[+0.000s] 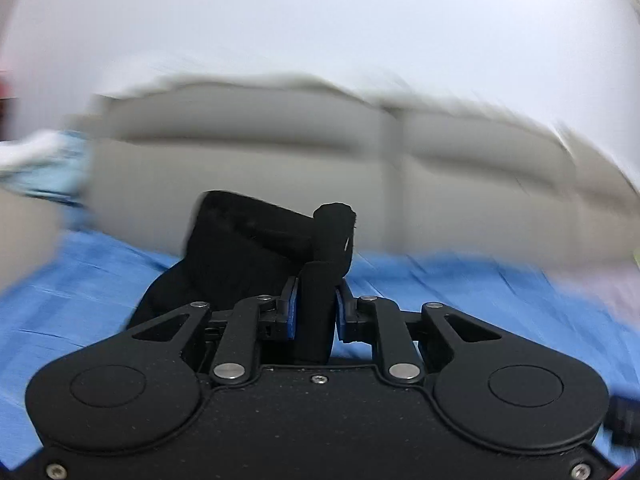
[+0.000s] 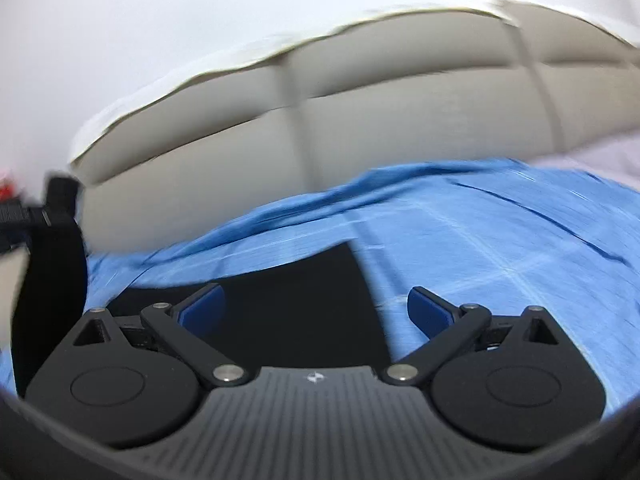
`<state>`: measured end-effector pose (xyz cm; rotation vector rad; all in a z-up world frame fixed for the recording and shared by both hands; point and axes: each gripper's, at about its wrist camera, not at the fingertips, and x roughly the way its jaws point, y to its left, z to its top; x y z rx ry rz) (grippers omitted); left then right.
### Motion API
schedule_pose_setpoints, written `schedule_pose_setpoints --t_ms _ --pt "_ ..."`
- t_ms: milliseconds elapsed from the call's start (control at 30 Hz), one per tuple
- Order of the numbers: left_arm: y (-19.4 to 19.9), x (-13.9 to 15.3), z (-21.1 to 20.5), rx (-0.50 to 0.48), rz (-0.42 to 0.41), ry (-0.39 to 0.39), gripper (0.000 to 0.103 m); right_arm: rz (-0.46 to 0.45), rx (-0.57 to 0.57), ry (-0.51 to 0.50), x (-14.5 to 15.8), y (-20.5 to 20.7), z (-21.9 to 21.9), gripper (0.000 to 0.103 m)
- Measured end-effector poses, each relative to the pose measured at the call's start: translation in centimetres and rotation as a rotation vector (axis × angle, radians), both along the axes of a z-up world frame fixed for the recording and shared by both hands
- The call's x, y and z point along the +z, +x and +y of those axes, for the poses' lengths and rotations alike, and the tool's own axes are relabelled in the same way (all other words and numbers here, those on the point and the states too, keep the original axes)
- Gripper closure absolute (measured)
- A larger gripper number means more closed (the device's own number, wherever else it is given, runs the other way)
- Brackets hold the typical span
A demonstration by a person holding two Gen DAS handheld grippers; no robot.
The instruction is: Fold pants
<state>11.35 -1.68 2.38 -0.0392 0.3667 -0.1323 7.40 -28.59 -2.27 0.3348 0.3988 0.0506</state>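
Observation:
The black pants point(image 1: 240, 256) are bunched in the left wrist view. My left gripper point(image 1: 315, 312) is shut on a thick fold of them and holds it above the blue sheet point(image 1: 80, 300). In the right wrist view a flat part of the pants point(image 2: 288, 300) lies on the blue sheet point(image 2: 500, 248). My right gripper point(image 2: 316, 308) is open and empty just above it. A lifted strip of the pants point(image 2: 52, 264) hangs at the far left of that view, below my left gripper point(image 2: 24, 216). Both views are motion-blurred.
A beige padded headboard point(image 1: 320, 168) runs along the far side of the bed, also in the right wrist view point(image 2: 320, 112), with a white wall above it. A white and light blue bundle point(image 1: 40, 168) lies at the left edge.

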Motion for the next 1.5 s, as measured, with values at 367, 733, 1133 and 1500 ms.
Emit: schedule_pose_setpoints --t_ms 367,733,1133,1500 --pt "-2.9 -5.6 -6.4 -0.259 0.194 0.084 0.046 0.034 -0.006 0.077 -2.1 -1.9 -2.4 0.000" --pt "-4.7 -5.6 6.4 0.237 0.209 0.017 0.082 0.098 0.206 0.028 -4.2 1.8 7.4 0.000" --pt "-6.9 -7.7 6.1 0.187 0.249 0.033 0.081 0.074 0.051 0.056 -3.3 4.0 7.8 0.079" --pt "-8.8 -8.5 3.6 0.080 0.271 0.129 0.078 0.167 -0.107 -0.223 -4.2 -0.2 4.6 0.059"
